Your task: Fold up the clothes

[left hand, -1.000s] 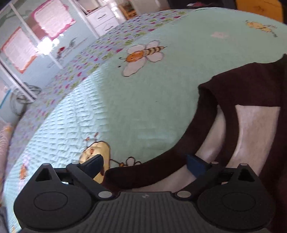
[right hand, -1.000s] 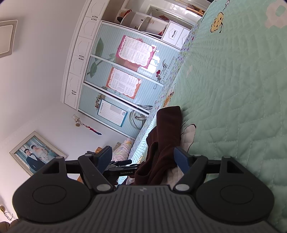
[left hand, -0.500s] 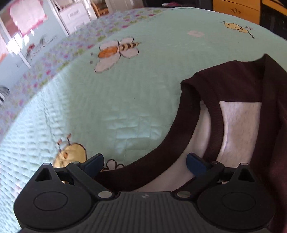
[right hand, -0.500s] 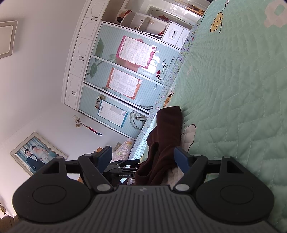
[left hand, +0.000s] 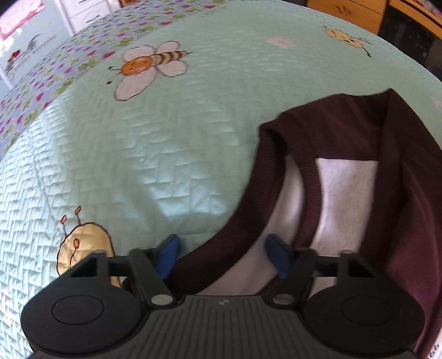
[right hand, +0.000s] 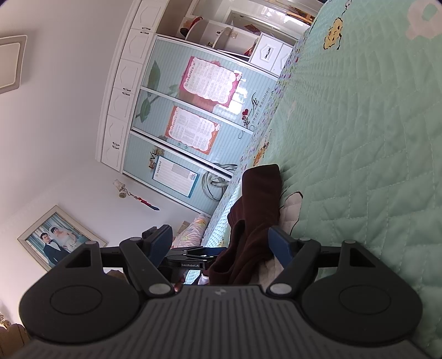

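A dark maroon garment (left hand: 345,124) with a white lining (left hand: 345,187) lies on the mint quilted bedspread (left hand: 165,138). My left gripper (left hand: 223,258) points down at its near end, and its jaws are closing. The ribbed maroon edge (left hand: 221,248) runs between the blue pads (left hand: 168,256), which stand a little apart from the cloth. In the right wrist view the garment (right hand: 259,187) is bunched against the bedspread (right hand: 359,138). My right gripper (right hand: 220,244) is held level and open. The cloth sits in its gap near the right pad (right hand: 279,245), well away from the left one.
A wardrobe with pale blue sliding doors (right hand: 179,124) and a framed photo (right hand: 58,240) stand beyond the bed. Orange wooden furniture (left hand: 359,11) lies past the far edge. A bee motif (left hand: 149,66) marks the open quilt left of the garment.
The left gripper has tipped further down over the garment's ribbed edge, and its jaws have come noticeably closer together. The right gripper's view is unchanged.
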Motion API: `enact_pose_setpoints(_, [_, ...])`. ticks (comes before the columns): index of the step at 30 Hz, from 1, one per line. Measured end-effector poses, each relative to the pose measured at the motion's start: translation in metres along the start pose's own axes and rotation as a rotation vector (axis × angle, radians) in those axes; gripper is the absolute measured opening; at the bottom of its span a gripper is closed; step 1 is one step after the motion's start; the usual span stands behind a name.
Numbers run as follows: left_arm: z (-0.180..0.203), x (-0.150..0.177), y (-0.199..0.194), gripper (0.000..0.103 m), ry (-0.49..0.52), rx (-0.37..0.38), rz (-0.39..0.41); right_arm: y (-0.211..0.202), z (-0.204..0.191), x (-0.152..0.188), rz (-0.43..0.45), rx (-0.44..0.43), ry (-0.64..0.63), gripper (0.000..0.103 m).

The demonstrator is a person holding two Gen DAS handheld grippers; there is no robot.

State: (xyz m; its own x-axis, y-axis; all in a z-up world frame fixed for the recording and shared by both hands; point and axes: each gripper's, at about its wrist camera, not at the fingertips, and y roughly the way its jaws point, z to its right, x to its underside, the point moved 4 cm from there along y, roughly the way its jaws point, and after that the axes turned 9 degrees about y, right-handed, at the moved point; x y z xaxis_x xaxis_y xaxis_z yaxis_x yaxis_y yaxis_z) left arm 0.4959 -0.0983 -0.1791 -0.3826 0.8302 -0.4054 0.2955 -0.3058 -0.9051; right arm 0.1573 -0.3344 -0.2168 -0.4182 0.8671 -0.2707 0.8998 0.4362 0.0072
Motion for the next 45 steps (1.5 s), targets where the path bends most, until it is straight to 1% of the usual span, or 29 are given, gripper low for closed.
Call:
enact_pose_setpoints(4, [0.011, -0.004, -0.001, 0.047, 0.025, -0.018, -0.014, 0.000, 0.000, 0.000, 0.000, -0.002, 0.002, 0.077])
enact_pose_setpoints(6, [0.023, -0.006, -0.003, 0.033, 0.086, -0.060, -0.014, 0.000, 0.000, 0.000, 0.000, -0.002, 0.002, 0.077])
enact_pose_setpoints(7, [0.033, -0.007, -0.004, 0.027, 0.123, -0.091, -0.015, 0.000, 0.000, 0.001, 0.000, -0.002, 0.001, 0.077])
enact_pose_setpoints(8, [0.043, -0.008, -0.004, 0.015, 0.165, -0.135, -0.021, 0.000, 0.001, 0.000, 0.000, -0.003, 0.002, 0.077])
enact_pose_setpoints(10, [0.070, -0.008, 0.001, 0.008, 0.294, -0.266, -0.051, 0.000, 0.001, 0.000, -0.001, -0.004, 0.003, 0.077])
enact_pose_setpoints(13, [0.095, -0.003, 0.008, 0.006, 0.416, -0.413, -0.073, 0.000, 0.002, -0.001, 0.000, -0.006, 0.004, 0.077])
enact_pose_setpoints(15, [0.093, -0.002, 0.009, 0.006, 0.382, -0.454, -0.060, 0.000, 0.001, -0.001, -0.001, -0.006, 0.004, 0.077])
enact_pose_setpoints(17, [0.085, -0.002, 0.011, 0.006, 0.352, -0.515, -0.055, 0.001, 0.001, -0.001, -0.001, -0.006, 0.003, 0.078])
enact_pose_setpoints(18, [0.081, -0.003, 0.013, 0.006, 0.333, -0.532, -0.052, 0.001, 0.002, -0.001, -0.002, -0.005, 0.002, 0.077])
enact_pose_setpoints(19, [0.076, -0.004, 0.015, 0.006, 0.305, -0.514, -0.044, 0.001, 0.002, -0.001, -0.002, -0.004, 0.000, 0.077])
enact_pose_setpoints(21, [0.068, -0.006, 0.017, 0.008, 0.281, -0.501, -0.028, 0.002, 0.001, -0.002, -0.004, -0.001, -0.003, 0.077])
enact_pose_setpoints(23, [0.053, -0.006, 0.012, 0.010, 0.190, -0.445, 0.009, 0.002, 0.001, -0.002, -0.005, 0.000, -0.005, 0.078])
enact_pose_setpoints(25, [0.032, -0.003, 0.001, 0.035, 0.085, -0.403, 0.048, 0.003, 0.001, -0.002, -0.006, -0.001, -0.003, 0.078])
enact_pose_setpoints(26, [0.019, -0.001, -0.006, 0.067, 0.014, -0.414, 0.059, 0.003, 0.001, -0.002, -0.006, -0.002, -0.003, 0.078])
enact_pose_setpoints(27, [0.008, 0.001, -0.016, 0.086, -0.044, -0.452, 0.075, 0.003, 0.001, -0.002, -0.007, -0.002, -0.003, 0.078])
enact_pose_setpoints(28, [-0.001, 0.002, -0.026, 0.085, -0.099, -0.491, 0.101, 0.003, 0.001, -0.003, -0.007, -0.003, -0.003, 0.078])
enact_pose_setpoints(29, [-0.006, 0.004, -0.041, 0.084, -0.147, -0.536, 0.153, 0.003, 0.001, -0.003, -0.007, -0.004, -0.001, 0.078])
enact_pose_setpoints(30, [-0.011, 0.006, -0.055, 0.086, -0.199, -0.571, 0.206, 0.003, 0.001, -0.003, -0.007, -0.005, 0.000, 0.078])
enact_pose_setpoints(31, [-0.013, 0.010, -0.068, 0.089, -0.254, -0.562, 0.254, 0.002, 0.002, -0.003, -0.008, -0.006, 0.002, 0.078])
enact_pose_setpoints(32, [-0.012, 0.014, -0.076, 0.093, -0.295, -0.499, 0.287, 0.002, 0.002, -0.004, -0.008, -0.007, 0.003, 0.078])
enact_pose_setpoints(34, [-0.008, 0.022, -0.089, 0.094, -0.369, -0.364, 0.340, 0.003, 0.002, -0.005, -0.008, -0.007, 0.004, 0.078])
enact_pose_setpoints(36, [0.004, 0.027, -0.082, 0.094, -0.359, -0.183, 0.295, 0.002, 0.002, -0.006, -0.008, -0.008, 0.006, 0.078])
enact_pose_setpoints(37, [0.011, 0.030, -0.075, 0.093, -0.338, -0.119, 0.262, 0.001, 0.002, -0.006, -0.007, -0.009, 0.007, 0.078])
enact_pose_setpoints(39, [0.021, 0.039, -0.055, 0.091, -0.292, -0.041, 0.192, 0.001, 0.003, -0.006, -0.007, -0.011, 0.009, 0.078])
enact_pose_setpoints(40, [0.023, 0.044, -0.045, 0.090, -0.277, -0.033, 0.159, 0.001, 0.003, -0.006, -0.007, -0.012, 0.010, 0.078])
enact_pose_setpoints(42, [0.006, 0.059, -0.022, 0.088, -0.299, -0.158, 0.111, 0.001, 0.003, -0.006, -0.007, -0.011, 0.009, 0.078])
enact_pose_setpoints(43, [-0.005, 0.066, -0.015, 0.093, -0.354, -0.187, 0.135, 0.002, 0.003, -0.006, -0.007, -0.010, 0.007, 0.078])
enact_pose_setpoints(44, [-0.017, 0.068, -0.011, 0.095, -0.418, -0.207, 0.183, 0.002, 0.003, -0.006, -0.008, -0.010, 0.006, 0.078])
enact_pose_setpoints(45, [-0.024, 0.067, -0.006, 0.094, -0.445, -0.246, 0.191, 0.002, 0.003, -0.006, -0.008, -0.009, 0.005, 0.078])
